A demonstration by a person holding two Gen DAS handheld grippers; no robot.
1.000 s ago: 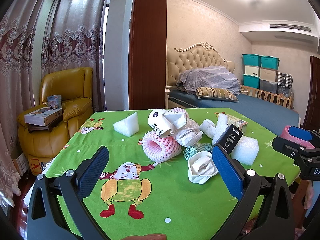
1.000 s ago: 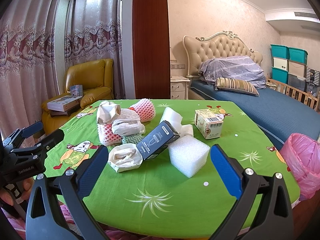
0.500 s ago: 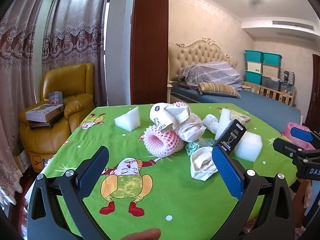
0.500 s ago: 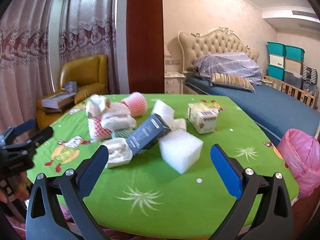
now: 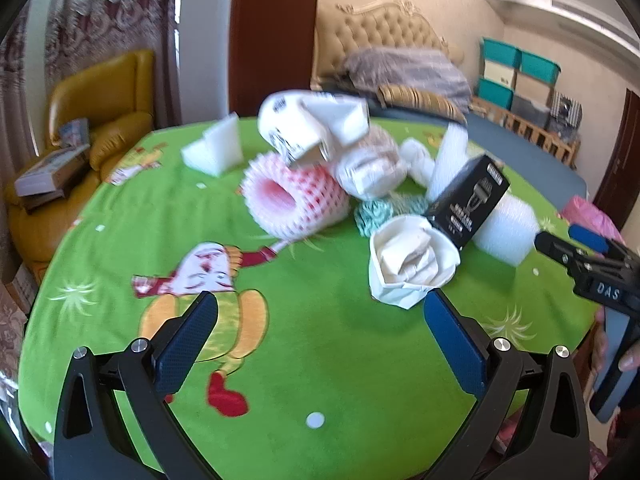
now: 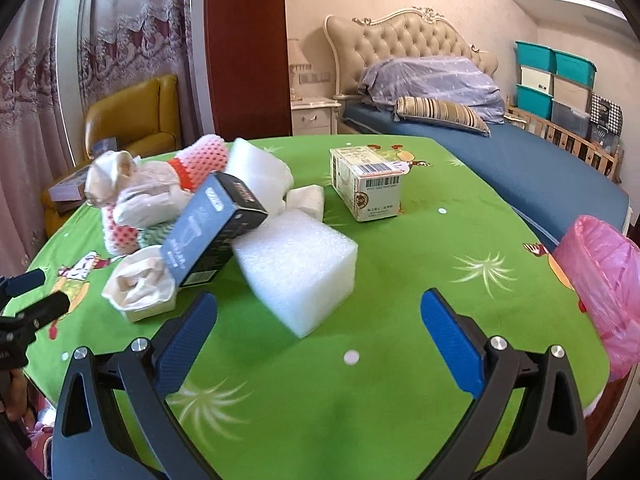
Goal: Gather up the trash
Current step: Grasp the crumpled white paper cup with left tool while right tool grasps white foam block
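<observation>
A pile of trash lies on the green tablecloth [image 5: 328,360]: a pink foam fruit net [image 5: 292,200], a crushed white paper cup [image 5: 412,264], a black razor box [image 5: 468,200], a white foam block [image 6: 296,268], a small printed carton [image 6: 366,184] and crumpled white packaging [image 5: 312,128]. My left gripper [image 5: 320,344] is open and empty, just short of the paper cup. My right gripper [image 6: 320,340] is open and empty, close in front of the foam block. A pink trash bag [image 6: 604,288] hangs at the table's right edge.
A white foam wedge [image 5: 214,152] sits at the far left of the table. A yellow armchair [image 5: 92,120] with books stands left. A bed [image 6: 500,152] and stacked storage boxes [image 6: 556,80] are behind. The right gripper also shows in the left wrist view [image 5: 588,268].
Both grippers have moved forward over the table toward the trash pile, which now looks larger. Both stay open and empty.
</observation>
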